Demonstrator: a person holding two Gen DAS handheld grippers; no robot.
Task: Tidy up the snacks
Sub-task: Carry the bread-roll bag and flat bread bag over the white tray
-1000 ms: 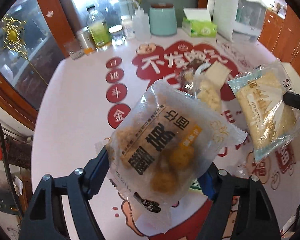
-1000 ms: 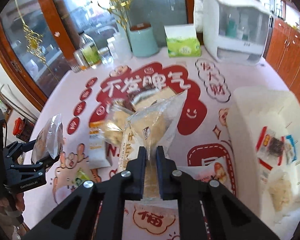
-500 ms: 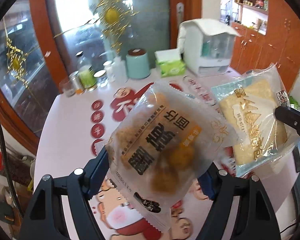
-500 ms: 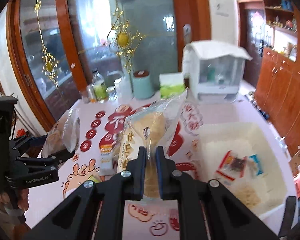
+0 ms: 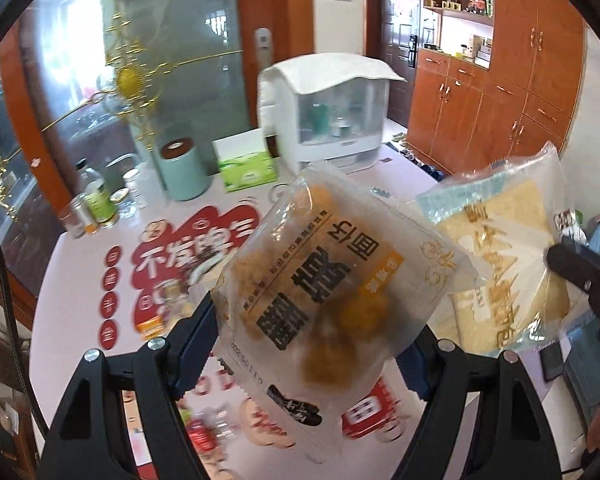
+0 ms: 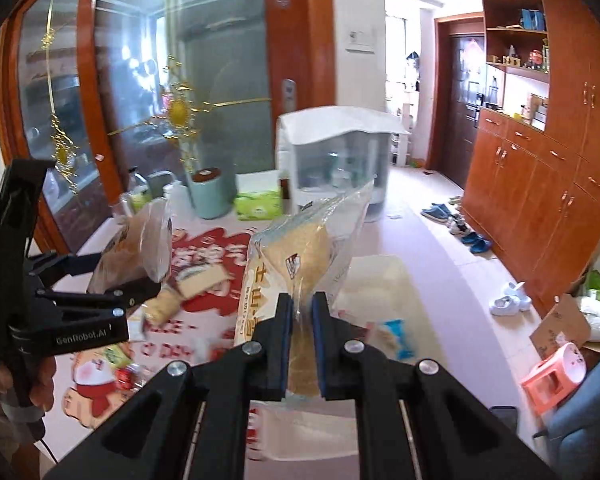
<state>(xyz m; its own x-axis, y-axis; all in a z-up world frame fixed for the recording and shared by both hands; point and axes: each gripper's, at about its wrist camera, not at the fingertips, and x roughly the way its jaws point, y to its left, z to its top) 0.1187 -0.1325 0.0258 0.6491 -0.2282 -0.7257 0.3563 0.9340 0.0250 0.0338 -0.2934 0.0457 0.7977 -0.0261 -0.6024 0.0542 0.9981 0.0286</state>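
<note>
My left gripper is shut on a clear packet of golden pastry balls with black lettering, held high above the table. It also shows in the right wrist view, at the left. My right gripper is shut on a clear and pale-blue packet of yellow cake, also lifted. That packet shows at the right of the left wrist view. A white bin with snack packets inside sits below, right of the cake packet. More snacks lie on the red-printed table mat.
At the table's back stand a teal canister, a green tissue box, a white cup cabinet and jars. Wooden cupboards, shoes and a pink stool are on the right.
Both grippers have risen further with their packets, so the table looks lower and more of the room shows. The two packets now hang closer together.
</note>
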